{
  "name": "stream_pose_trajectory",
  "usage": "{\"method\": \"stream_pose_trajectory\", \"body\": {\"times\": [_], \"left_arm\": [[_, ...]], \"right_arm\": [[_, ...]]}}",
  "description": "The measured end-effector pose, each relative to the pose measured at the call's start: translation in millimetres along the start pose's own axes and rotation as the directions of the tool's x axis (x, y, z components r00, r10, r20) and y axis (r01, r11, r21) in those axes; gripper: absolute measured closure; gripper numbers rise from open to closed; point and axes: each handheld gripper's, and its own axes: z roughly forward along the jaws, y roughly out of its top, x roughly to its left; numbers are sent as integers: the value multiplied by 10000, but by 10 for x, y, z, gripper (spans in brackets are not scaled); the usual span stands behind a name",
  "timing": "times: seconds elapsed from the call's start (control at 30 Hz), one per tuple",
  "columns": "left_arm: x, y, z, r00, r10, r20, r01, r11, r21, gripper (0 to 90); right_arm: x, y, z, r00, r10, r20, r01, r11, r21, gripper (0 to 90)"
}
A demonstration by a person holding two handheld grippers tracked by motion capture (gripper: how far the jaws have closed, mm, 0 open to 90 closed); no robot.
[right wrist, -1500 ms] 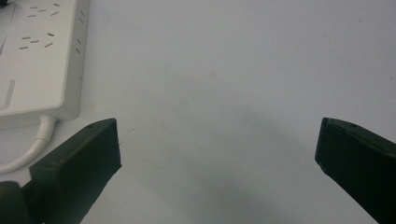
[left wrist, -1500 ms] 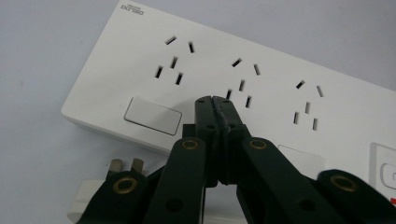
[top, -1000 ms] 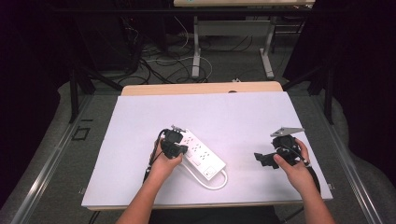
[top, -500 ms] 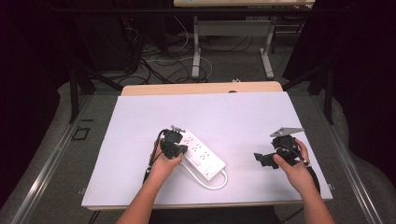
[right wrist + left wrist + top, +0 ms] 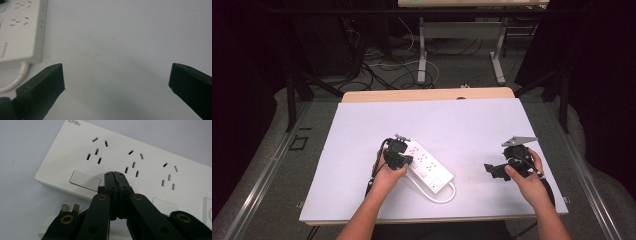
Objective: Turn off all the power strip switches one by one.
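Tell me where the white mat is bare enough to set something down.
The far half of the white mat, beyond the power strip, is bare. So is the stretch between the strip and the right hand-held gripper, and the mat's left edge. It is crowded at centre-left, where the left hand-held gripper, the strip, its cable and plug cluster.

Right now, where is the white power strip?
In the high view the power strip lies on the white table, left of centre, under the left gripper.
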Motion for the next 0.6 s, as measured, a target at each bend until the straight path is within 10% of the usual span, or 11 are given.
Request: {"method": "stream_pose_trajectory", "body": {"times": [0.6], "left_arm": [[30,174,-141,10000,-21,88,24,9992,-408,900]], "right_arm": [[-16,-1,-18,10000,29,18,-29,10000,-33,0]]}}
